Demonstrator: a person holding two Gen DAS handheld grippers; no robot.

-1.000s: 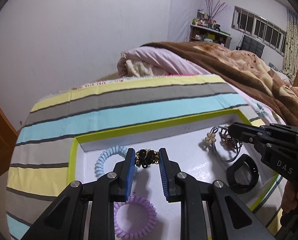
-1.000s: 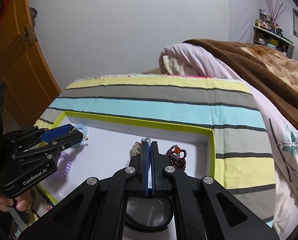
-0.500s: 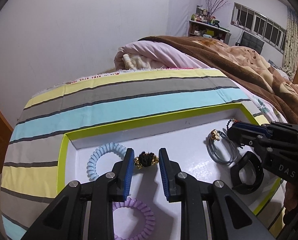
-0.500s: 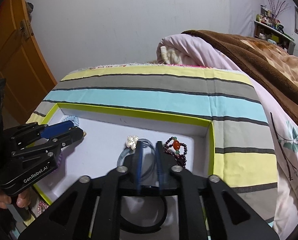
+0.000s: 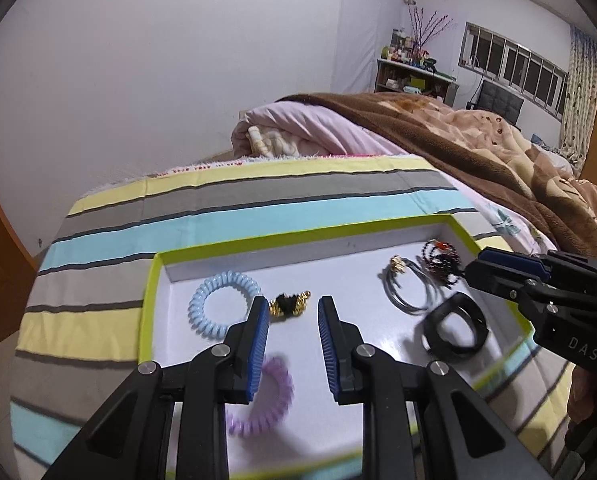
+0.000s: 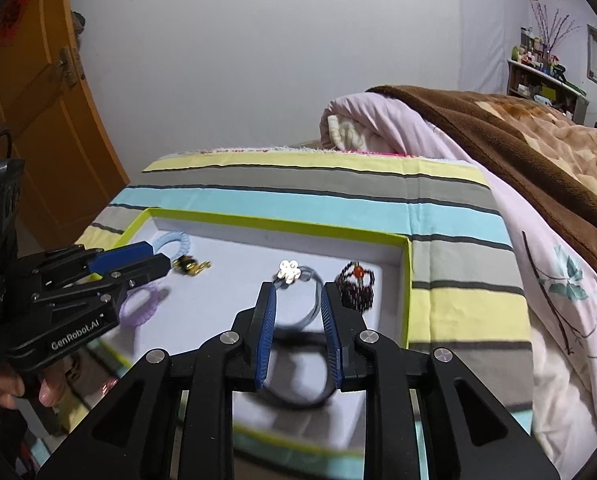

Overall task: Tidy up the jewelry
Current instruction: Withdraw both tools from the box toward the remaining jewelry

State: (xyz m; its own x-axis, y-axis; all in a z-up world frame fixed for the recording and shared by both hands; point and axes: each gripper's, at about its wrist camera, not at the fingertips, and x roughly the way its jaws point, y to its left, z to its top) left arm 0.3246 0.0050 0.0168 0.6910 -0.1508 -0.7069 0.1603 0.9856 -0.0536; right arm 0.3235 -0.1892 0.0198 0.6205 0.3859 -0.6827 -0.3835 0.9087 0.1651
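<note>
A shallow white tray with a lime-green rim (image 5: 298, 236) (image 6: 405, 280) lies on the striped bedspread. In it are a light-blue coil band (image 5: 218, 304), a black-and-gold piece (image 5: 288, 305) (image 6: 190, 266), a purple coil band (image 5: 272, 396) (image 6: 140, 308), a grey cord with a flower charm (image 5: 408, 288) (image 6: 290, 270), a dark red bead bracelet (image 5: 440, 258) (image 6: 356, 286) and a black band (image 5: 454, 326) (image 6: 294, 372). My left gripper (image 5: 290, 320) is open and empty, just behind the black-and-gold piece. My right gripper (image 6: 296, 300) is open and empty over the grey cord.
A rolled pink quilt (image 5: 298, 132) and a brown blanket (image 5: 478, 144) lie behind the tray. An orange wooden door (image 6: 38, 120) stands at the left. A cluttered shelf (image 5: 414, 72) and a window are at the far wall.
My right gripper has opened and let go of the grey cord, which now lies in the tray. Both grippers have drawn back and up from the tray.
</note>
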